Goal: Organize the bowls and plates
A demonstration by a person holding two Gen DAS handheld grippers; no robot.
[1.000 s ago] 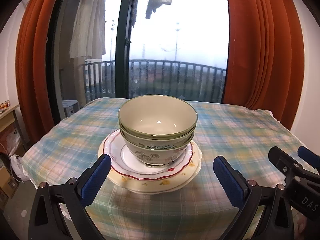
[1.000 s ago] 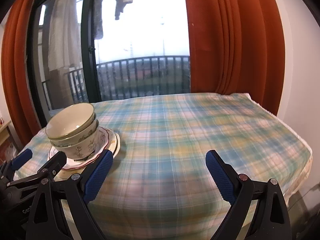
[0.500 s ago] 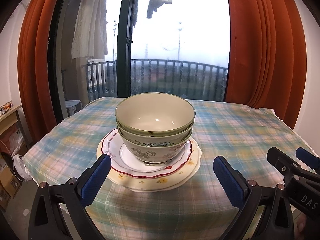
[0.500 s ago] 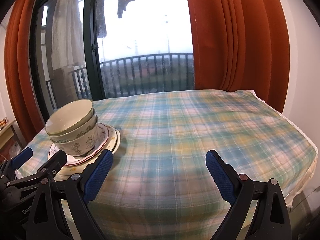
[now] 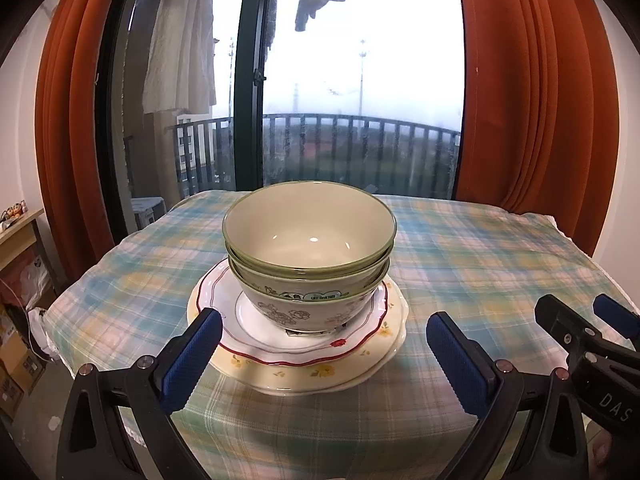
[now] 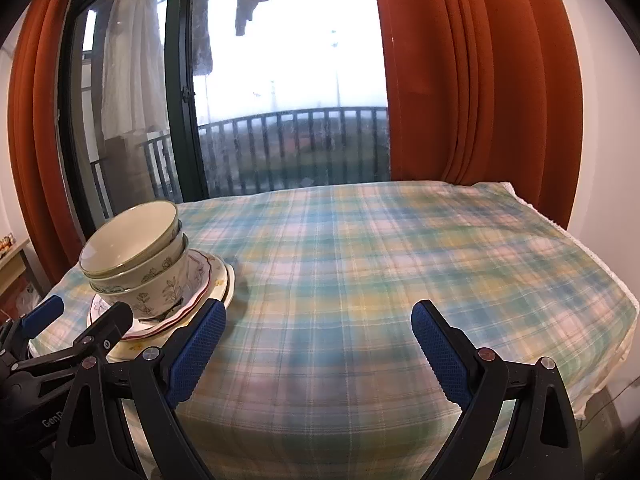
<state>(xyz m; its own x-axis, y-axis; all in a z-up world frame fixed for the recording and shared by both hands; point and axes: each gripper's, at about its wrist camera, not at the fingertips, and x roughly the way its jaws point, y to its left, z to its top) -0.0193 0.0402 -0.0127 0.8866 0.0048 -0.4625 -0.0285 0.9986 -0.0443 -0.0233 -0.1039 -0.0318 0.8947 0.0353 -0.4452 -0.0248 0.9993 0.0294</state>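
Both hand-held grippers – left [image 5: 322,354], right [image 6: 318,350] – gape empty; judged best: grip the green-rimmed bowl [image 5: 310,230] by its rim, lifting straight up.

A green rim is carried by the cream ceramic top bowl [image 5: 310,236]; floral print by the lower bowl [image 5: 308,304]. A red edge marks the white scalloped plate [image 5: 224,300]. The surface [image 6: 380,248] is covered in blue-green-yellow plaid.

The bowls [image 5: 310,236] and plates [image 5: 304,354] look like glossy glazed ceramic. The tablecloth [image 6: 380,264] is soft matt woven cloth. The gripper pads [image 6: 196,354] are blue with a rough knurled texture, on matt black plastic arms.
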